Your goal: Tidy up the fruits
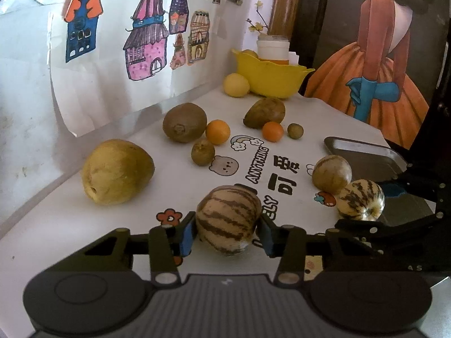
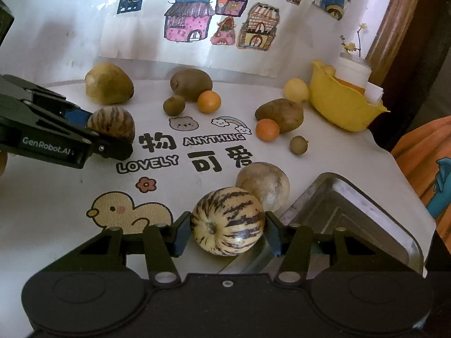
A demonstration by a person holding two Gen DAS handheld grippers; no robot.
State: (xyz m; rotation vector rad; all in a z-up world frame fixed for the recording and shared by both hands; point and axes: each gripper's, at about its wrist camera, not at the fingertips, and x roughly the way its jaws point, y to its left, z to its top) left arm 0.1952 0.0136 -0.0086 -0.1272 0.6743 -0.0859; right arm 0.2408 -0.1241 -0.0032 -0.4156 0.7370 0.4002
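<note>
The worktop (image 2: 64,197) is white, printed with cartoon animals and lettering, and carries everything here. At its near right corner lies a steel tray (image 2: 366,211), and at the far right corner stands a yellow bowl (image 2: 341,104) with fruit inside; a white jar (image 2: 353,70) rises just behind it.

The left claw (image 1: 229,232) is clenched on a brown-striped melon (image 1: 227,219), a blue pad pressed to each side, the fruit resting on the worktop. The right claw (image 2: 227,232) likewise grips a pale striped melon (image 2: 227,222) just beside the tray's corner, its pads on both flanks.

Touching that pale melon from behind is a tan round fruit (image 2: 263,184). At the far left sits a big yellow-green fruit (image 1: 117,171). Further back lie a large kiwi (image 1: 184,122) and a brown oval fruit (image 1: 265,112), well apart. A yellow lemon (image 1: 236,84) rests against the bowl. Beside the kiwi sit an orange (image 1: 217,131) and a small kiwi (image 1: 203,152); near the oval fruit, a second orange (image 1: 272,131) and a tiny green fruit (image 1: 295,131).
</note>
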